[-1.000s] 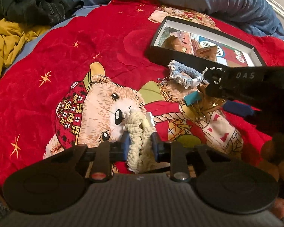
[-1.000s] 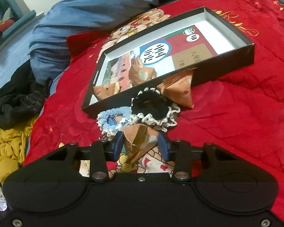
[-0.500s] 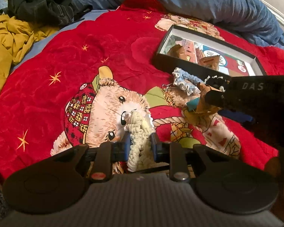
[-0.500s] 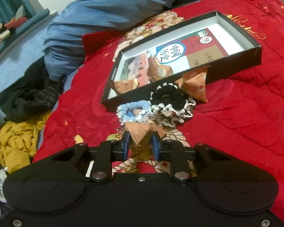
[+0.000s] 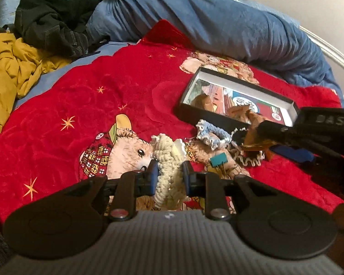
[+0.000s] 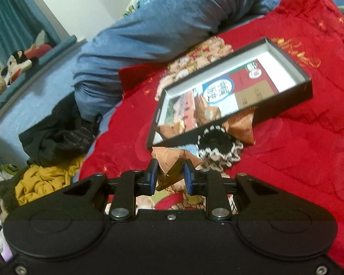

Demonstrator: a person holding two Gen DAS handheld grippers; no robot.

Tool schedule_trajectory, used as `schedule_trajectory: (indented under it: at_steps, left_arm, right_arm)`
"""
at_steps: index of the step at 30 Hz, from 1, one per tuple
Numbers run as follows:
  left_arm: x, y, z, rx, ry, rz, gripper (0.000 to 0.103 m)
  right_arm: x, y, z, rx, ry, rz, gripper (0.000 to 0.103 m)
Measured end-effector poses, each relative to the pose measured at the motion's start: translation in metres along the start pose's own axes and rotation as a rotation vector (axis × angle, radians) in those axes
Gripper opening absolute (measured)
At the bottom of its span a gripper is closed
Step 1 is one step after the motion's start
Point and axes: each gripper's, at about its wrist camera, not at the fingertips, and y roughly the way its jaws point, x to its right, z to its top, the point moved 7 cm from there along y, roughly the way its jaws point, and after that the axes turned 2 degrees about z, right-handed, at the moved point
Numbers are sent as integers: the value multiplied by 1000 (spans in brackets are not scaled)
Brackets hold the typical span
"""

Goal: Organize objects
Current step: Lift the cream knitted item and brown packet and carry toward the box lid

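My left gripper is shut on a cream knitted scrunchie, held above the red blanket. My right gripper is shut on a brown triangular snack packet, lifted above the blanket; it also shows in the left wrist view. A black open box lies ahead with two brown packets inside; it also shows in the left wrist view. A black lace-edged scrunchie, a blue scrunchie and another brown packet lie in front of the box.
A teal binder clip lies on the red bear-print blanket. A blue duvet is bunched behind the box. Black clothes and a yellow garment lie at the left.
Both grippers have risen and pulled back with their loads. The right gripper's packet has come up off the blanket, and the box looks farther and tilted in its view.
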Motion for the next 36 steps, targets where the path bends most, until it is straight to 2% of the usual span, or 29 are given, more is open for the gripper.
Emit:
schedule_trajectory:
  at_steps: [6, 16, 36]
  left_arm:
    - [-2, -10, 10, 53, -11, -17, 27]
    - [16, -39, 36, 199, 59, -97, 27]
    - [49, -40, 95, 277, 108, -226, 27]
  right_arm:
    - [-2, -19, 13, 34, 24, 46, 23]
    - [3, -58, 40, 133, 33, 97, 23]
    - [7, -68, 66, 213, 22, 104, 23]
